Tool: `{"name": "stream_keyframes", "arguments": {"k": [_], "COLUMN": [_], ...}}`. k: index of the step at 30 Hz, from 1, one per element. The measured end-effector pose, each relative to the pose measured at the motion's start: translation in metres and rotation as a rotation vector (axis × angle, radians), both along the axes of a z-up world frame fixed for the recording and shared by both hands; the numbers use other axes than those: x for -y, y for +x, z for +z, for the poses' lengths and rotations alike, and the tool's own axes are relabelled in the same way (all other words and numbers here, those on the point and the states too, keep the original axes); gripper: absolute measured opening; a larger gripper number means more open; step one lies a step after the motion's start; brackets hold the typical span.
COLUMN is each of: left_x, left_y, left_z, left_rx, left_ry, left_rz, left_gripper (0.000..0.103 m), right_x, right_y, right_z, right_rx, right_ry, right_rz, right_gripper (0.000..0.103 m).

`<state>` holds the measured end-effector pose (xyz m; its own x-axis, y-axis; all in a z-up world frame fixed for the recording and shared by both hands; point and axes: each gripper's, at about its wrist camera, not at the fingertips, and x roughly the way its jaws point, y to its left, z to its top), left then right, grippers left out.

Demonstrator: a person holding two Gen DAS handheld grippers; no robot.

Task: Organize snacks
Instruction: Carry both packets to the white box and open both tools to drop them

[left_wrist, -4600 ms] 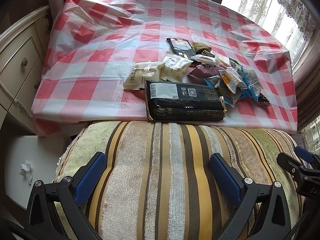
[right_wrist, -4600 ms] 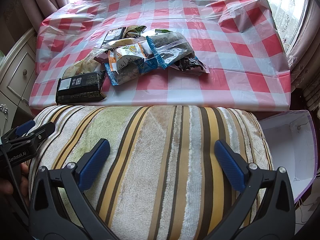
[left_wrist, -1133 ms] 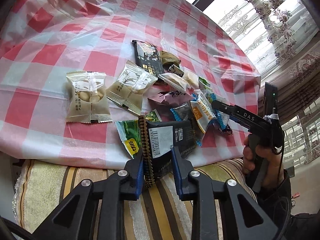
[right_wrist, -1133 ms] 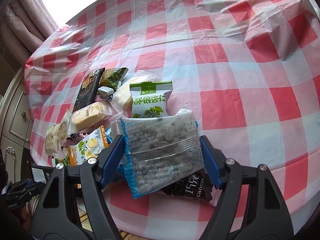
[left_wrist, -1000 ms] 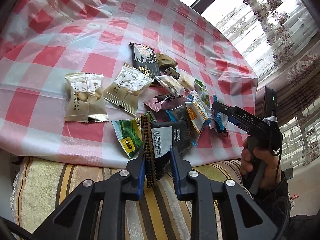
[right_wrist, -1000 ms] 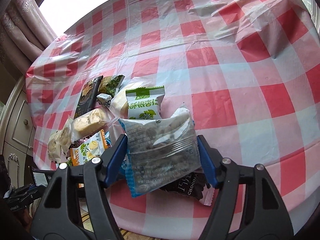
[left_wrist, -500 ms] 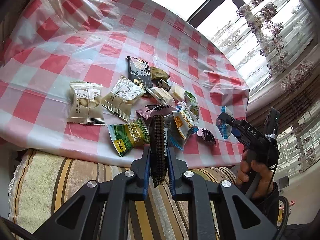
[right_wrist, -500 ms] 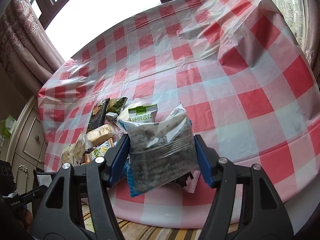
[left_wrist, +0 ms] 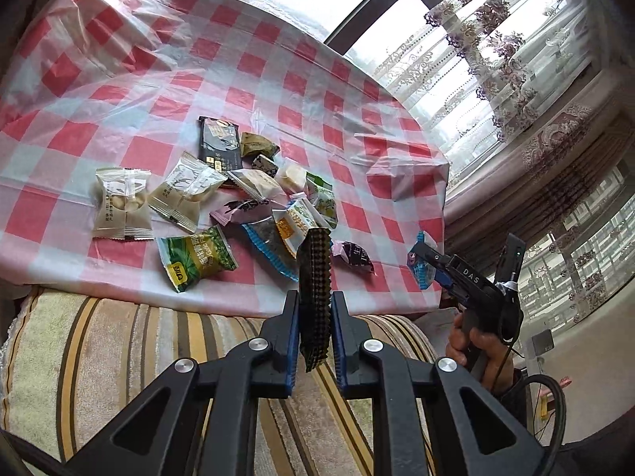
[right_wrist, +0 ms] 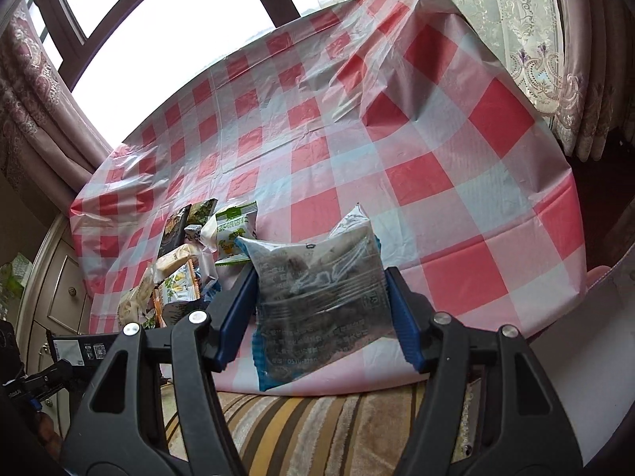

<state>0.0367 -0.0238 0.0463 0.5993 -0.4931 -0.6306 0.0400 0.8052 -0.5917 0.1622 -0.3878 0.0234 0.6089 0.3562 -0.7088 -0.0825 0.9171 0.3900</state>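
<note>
Though pinched edge-on between the blue pads of the left gripper (left_wrist: pixel 313 333), black packet (left_wrist: pixel 314 289) showing only a serrated seam and dark side, label out of sight in the left wrist view; white label patch barely caught at the left edge of the right wrist view. Jaws narrowed to the packet's thickness, clamped firmly, packet lifted above the striped cushion (left_wrist: pixel 119 357). Right gripper (right_wrist: pixel 319 317) closed partway on a clear blue-edged bag (right_wrist: pixel 321 301) of dark pieces, held flat across its width, raised off the table; print on it too blurred to read. From the left wrist view, only a blue corner of that bag peeking past the gripper's nose. Right hand (left_wrist: pixel 480 351) partly cut off behind the handle.

Remaining snacks clustered on the red-and-white checked tablecloth (left_wrist: pixel 166 91): two pale wrapped pastries at left, green packet (left_wrist: pixel 196 261) near the table edge, black flat sachet (left_wrist: pixel 220 142) at the far end of the cluster, small dark chocolate wrapper (left_wrist: pixel 353 256) alone to the right, several overlapping wrappers between, hard to separate. In the right wrist view, most of the pile squeezed behind the left finger, only tops visible.

Plastic cloth wrinkled, glossy, draped over the table corners. Bright window beyond with dark frame, lace curtains (left_wrist: pixel 496 51) at the right, cream drawer cabinet (right_wrist: pixel 59 281) at the left edge.
</note>
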Motion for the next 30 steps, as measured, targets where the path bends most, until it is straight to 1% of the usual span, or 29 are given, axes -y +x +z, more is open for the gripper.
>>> {"name": "stream_keyframes", "arguments": {"k": [4, 8, 14, 18, 20, 24, 28, 30], "left_x": [0.037, 0.089, 0.179, 0.242, 0.273, 0.328, 0.370, 0.383], "left_y": [0.015, 0.037, 0.064, 0.075, 0.078, 0.079, 0.073, 0.070], "left_z": [0.007, 0.011, 0.003, -0.007, -0.016, -0.041, -0.070, -0.082], "left_rx": [0.014, 0.020, -0.030, -0.090, -0.139, -0.241, -0.318, -0.337], "left_ry": [-0.003, -0.010, -0.016, 0.020, 0.069, 0.199, 0.315, 0.386], "left_rz": [-0.110, -0.246, -0.469, -0.611, -0.675, -0.797, -0.890, -0.910], "left_gripper": [0.015, 0.015, 0.015, 0.015, 0.015, 0.015, 0.015, 0.016], "right_x": [0.028, 0.062, 0.119, 0.148, 0.157, 0.173, 0.180, 0.180], "right_y": [-0.015, -0.030, -0.057, -0.074, -0.080, -0.093, -0.102, -0.103], "right_z": [-0.002, -0.010, -0.033, -0.051, -0.061, -0.080, -0.096, -0.102], "right_rx": [-0.016, -0.043, -0.112, -0.172, -0.209, -0.287, -0.342, -0.366], "right_ry": [-0.023, -0.044, -0.047, -0.057, -0.078, -0.108, -0.123, -0.128], "right_rz": [-0.059, -0.130, -0.256, -0.319, -0.343, -0.376, -0.377, -0.372], "right_gripper": [0.067, 0.067, 0.067, 0.067, 0.067, 0.067, 0.069, 0.073]}}
